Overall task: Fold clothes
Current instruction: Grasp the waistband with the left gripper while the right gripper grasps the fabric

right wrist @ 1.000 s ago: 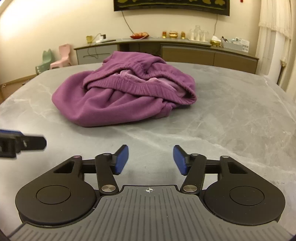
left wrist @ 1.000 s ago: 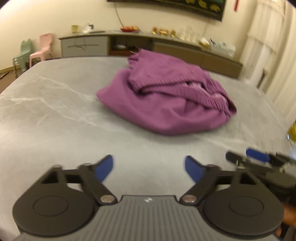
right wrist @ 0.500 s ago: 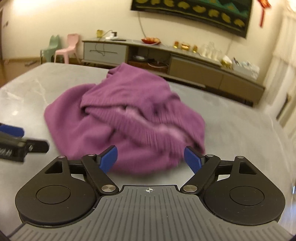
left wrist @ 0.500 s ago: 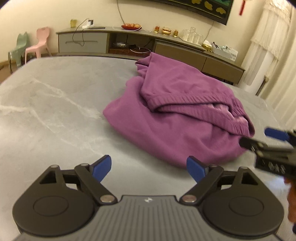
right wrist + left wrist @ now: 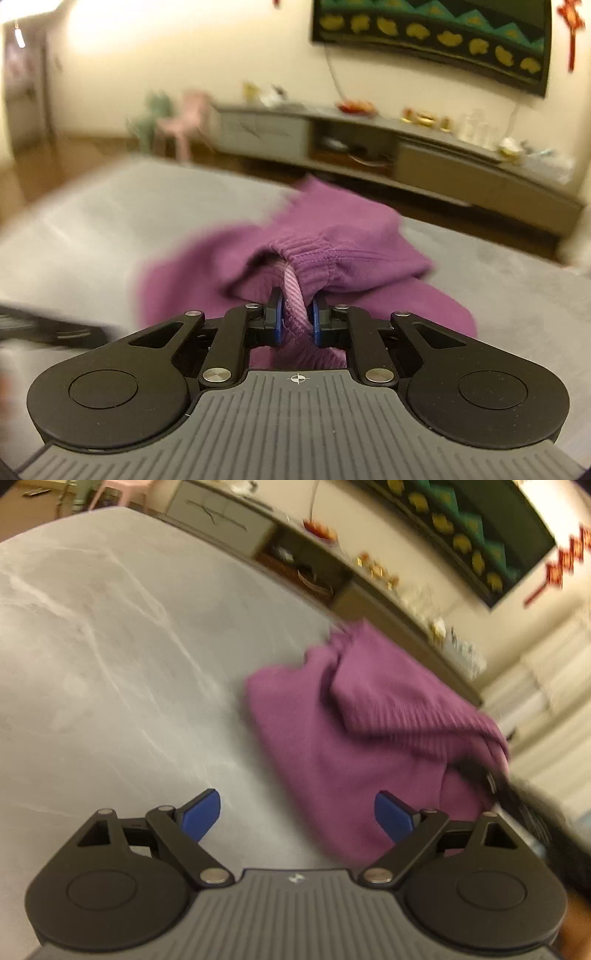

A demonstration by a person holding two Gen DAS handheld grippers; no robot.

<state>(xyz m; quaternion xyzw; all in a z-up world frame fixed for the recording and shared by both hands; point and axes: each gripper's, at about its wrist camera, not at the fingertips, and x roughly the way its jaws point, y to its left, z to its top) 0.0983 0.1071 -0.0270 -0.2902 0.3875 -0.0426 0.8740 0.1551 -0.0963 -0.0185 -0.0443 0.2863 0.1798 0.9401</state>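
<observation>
purple sweater (image 5: pixel 343 236) bunched on the grey table (image 5: pixel 92 657), no clear long axis, ribbed hem facing the right gripper (image 5: pixel 297 317), whose fingers pinch that hem. left gripper (image 5: pixel 297 816) fingers spread wide, empty, just beside the sweater's near edge.

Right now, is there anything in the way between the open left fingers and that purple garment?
Nothing visible. Only bare grey table lies between the left gripper and the purple garment. The right gripper already pinches its ribbed edge.
</observation>
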